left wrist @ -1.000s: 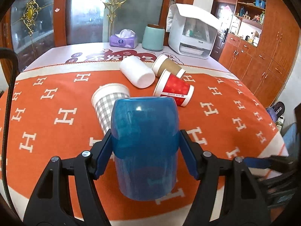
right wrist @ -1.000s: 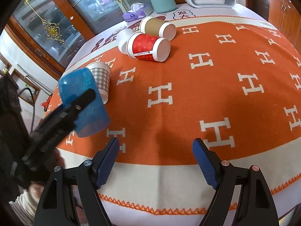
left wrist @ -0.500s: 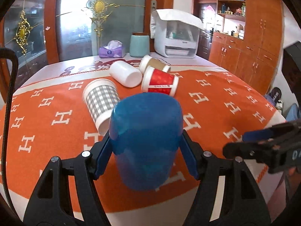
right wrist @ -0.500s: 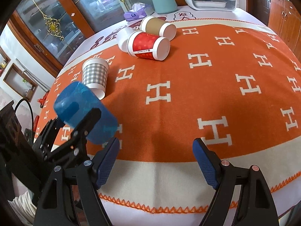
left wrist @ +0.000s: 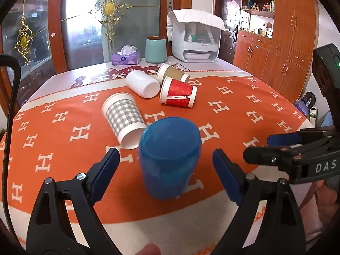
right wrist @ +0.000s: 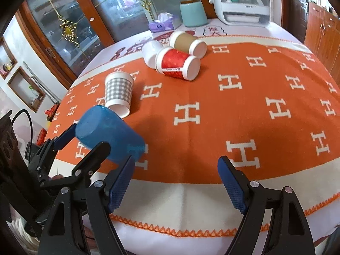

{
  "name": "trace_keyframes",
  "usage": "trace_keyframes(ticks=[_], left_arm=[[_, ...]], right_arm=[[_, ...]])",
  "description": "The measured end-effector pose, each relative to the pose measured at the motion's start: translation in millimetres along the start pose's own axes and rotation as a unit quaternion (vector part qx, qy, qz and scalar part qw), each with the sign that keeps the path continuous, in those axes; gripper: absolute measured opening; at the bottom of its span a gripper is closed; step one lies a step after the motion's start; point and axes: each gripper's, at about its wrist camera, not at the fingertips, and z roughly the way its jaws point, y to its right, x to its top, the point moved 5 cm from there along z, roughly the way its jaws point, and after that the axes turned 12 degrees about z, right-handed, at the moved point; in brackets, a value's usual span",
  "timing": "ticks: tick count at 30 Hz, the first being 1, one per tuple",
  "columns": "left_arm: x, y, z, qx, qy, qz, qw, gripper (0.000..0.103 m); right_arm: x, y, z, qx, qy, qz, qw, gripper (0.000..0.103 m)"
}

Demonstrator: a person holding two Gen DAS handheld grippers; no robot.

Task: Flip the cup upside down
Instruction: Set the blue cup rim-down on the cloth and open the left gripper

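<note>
Standing upside down on the orange cloth, the blue cup sits between the left gripper's spread, untouching fingers; the right gripper gapes empty.

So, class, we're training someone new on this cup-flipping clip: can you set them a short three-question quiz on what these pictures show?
1. True or false: the left gripper is shut on the blue cup.
2. The checked cup beside the blue cup is: A) upright, B) lying on its side, C) upside down.
3. Fill the gap: the blue cup stands on the orange cloth with its closed base facing ____.

Key: 1. False: its fingers stand open, apart from the cup on both sides. 2. B. 3. Up.
</note>
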Motion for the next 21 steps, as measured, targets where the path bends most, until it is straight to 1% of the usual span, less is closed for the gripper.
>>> trace_keyframes(ticks=[4, 7, 9, 12, 15, 18, 21], left_arm=[[4, -10, -20, 0.008, -0.004, -0.01, 0.9999, 0.093], [8, -19, -33, 0.016, -0.022, -0.025, 0.9993, 0.093], [11, -27, -41, 0.021, -0.041, -0.044, 0.9979, 0.093], [19, -36, -52, 0.029, -0.048, -0.066, 0.9962, 0.093], [29, -42, -62, 0.053, -0.053, -0.073, 0.9945, 0.093], [37, -46, -70, 0.087, -0.076, -0.071, 0.9907, 0.093], [45, -47, -78, 0.098, -0.083, -0.077, 0.9888, 0.093]], right_arm=[[-2, -10, -14, 0.001, 0.013, -0.018, 1.0, 0.082], [-3, -18, -25, 0.003, 0.024, -0.032, 0.999, 0.082], [-3, -25, -34, 0.001, 0.031, -0.038, 0.999, 0.082], [-2, -35, -47, -0.011, 0.047, -0.05, 0.998, 0.082], [-1, -45, -61, -0.023, 0.06, -0.062, 0.996, 0.082], [1, -54, -74, -0.028, 0.07, -0.068, 0.995, 0.082], [3, -61, -90, -0.029, 0.083, -0.069, 0.994, 0.082]])
